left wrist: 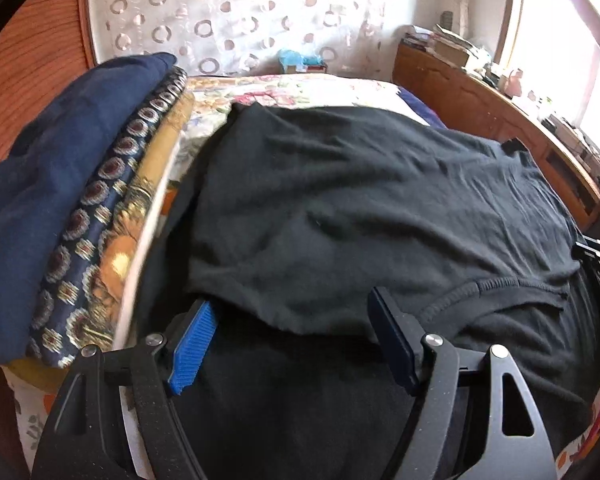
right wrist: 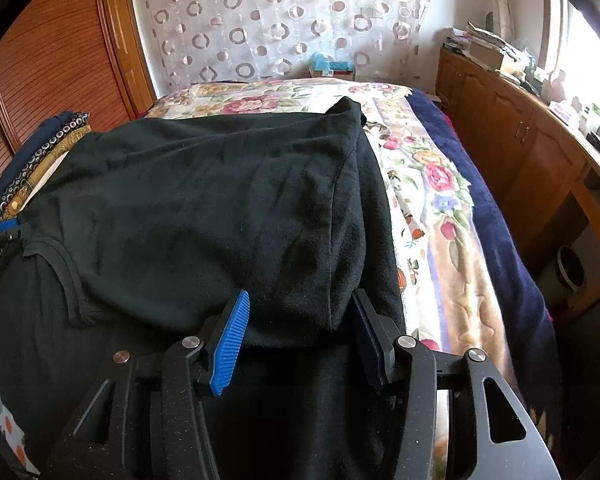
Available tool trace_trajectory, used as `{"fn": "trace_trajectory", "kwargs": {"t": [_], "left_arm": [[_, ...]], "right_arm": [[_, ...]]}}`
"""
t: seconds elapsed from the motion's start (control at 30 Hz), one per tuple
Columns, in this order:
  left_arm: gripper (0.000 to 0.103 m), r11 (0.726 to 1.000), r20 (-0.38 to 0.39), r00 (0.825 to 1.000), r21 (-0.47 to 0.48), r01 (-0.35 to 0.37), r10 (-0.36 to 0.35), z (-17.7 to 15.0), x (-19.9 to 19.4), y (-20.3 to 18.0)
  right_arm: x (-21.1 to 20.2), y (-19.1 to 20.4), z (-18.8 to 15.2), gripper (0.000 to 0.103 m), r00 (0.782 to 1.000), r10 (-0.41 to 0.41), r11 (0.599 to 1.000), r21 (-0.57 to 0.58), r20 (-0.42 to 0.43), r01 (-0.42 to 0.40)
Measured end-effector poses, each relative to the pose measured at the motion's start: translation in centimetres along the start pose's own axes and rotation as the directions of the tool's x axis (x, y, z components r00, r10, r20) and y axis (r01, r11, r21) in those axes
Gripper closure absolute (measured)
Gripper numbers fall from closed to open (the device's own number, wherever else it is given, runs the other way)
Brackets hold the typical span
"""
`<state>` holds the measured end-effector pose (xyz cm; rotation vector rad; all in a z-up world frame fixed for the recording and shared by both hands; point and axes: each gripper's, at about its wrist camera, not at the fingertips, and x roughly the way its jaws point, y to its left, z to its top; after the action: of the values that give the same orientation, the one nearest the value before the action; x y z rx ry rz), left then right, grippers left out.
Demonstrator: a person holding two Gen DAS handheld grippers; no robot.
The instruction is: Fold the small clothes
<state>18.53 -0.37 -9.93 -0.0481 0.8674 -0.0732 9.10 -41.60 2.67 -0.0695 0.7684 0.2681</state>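
**Black shirt folded over on the bed, both grippers open at its near edge**

Blue ribbed pads (left wrist: 191, 349) frame the bottom of the left wrist view, where the left hand-held gripper (left wrist: 290, 344) stands with its jaws wide apart. The folded-over edge of the black shirt (left wrist: 360, 208) hangs in the gap between them, and neither pad presses on the cloth. One fingertip sits partly tucked under that loose edge on the left side.

In the right wrist view, the right hand-held gripper (right wrist: 296, 340) is likewise open, though less widely. A fold of the black shirt (right wrist: 204, 216) reaches down into the space between its pads (right wrist: 230, 346); the pads do not clamp it. The left gripper's blue tip shows small at the far left edge of this view, beside the shirt's collar.

The shirt lies spread across the bed (right wrist: 432, 208), its upper layer doubled over a lower layer, with the ribbed neckline showing near the front. The bed carries a floral cover, with a dark blue blanket (right wrist: 496, 216) along its right side.

To the left of the shirt, a stack of folded clothes (left wrist: 60, 208) rests on the bed: a navy piece on top, then a patterned blue one, then a yellow-orange one. A wooden cabinet (right wrist: 520, 148) with cluttered top runs along the right wall under a bright window, and a curtain (right wrist: 280, 20) patterned with rings hangs behind the bed.
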Motion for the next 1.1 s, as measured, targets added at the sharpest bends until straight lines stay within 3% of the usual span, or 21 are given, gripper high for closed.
{"fn": "trace_trajectory", "kwargs": {"t": [0.1,0.3,0.37,0.43,0.5,0.6,0.63,0.87,1.1], "left_arm": [[0.027,1.000,0.024,1.000,-0.016,-0.004,0.005,0.5,0.0,0.4],[0.059,0.999,0.002,1.000,-0.026,-0.025,0.025,0.7,1.0,1.0],[0.062,0.999,0.004,0.999,-0.033,-0.035,0.035,0.8,0.9,1.3],[0.062,0.998,0.011,0.999,-0.036,-0.041,0.042,0.9,0.7,1.6],[0.064,0.998,0.008,0.999,-0.033,-0.045,0.046,0.9,0.8,1.6],[0.090,0.999,0.000,0.999,-0.025,-0.042,0.042,0.8,0.9,1.7],[0.093,0.999,0.005,0.999,-0.022,-0.037,0.037,0.8,0.7,1.7],[0.100,1.000,0.095,0.995,-0.005,-0.017,0.018,0.7,-1.6,1.2],[0.100,1.000,0.216,0.976,-0.001,0.017,-0.017,0.3,-6.6,0.2]], "right_arm": [[0.0,0.0,0.0,0.050,1.000,-0.002,1.000,-0.002,0.000,0.002],[-0.1,0.7,0.2,0.050,1.000,-0.014,1.000,-0.016,-0.002,0.014],[-0.1,0.8,0.2,0.052,1.000,-0.012,1.000,-0.020,-0.001,0.012],[-0.1,0.8,0.3,0.062,1.000,-0.008,1.000,-0.022,0.008,0.008],[-0.2,0.8,0.3,0.087,1.000,0.002,0.999,-0.034,0.018,-0.001],[-0.4,1.0,0.3,0.094,0.999,0.017,0.999,-0.051,0.035,-0.015],[-0.5,1.0,0.3,0.094,0.999,0.021,0.998,-0.054,0.042,-0.018],[-2.1,0.6,0.8,0.095,0.990,0.015,0.999,-0.035,0.140,-0.010],[-4.9,0.7,1.3,0.096,0.971,0.011,0.999,-0.033,0.239,-0.003]]}}
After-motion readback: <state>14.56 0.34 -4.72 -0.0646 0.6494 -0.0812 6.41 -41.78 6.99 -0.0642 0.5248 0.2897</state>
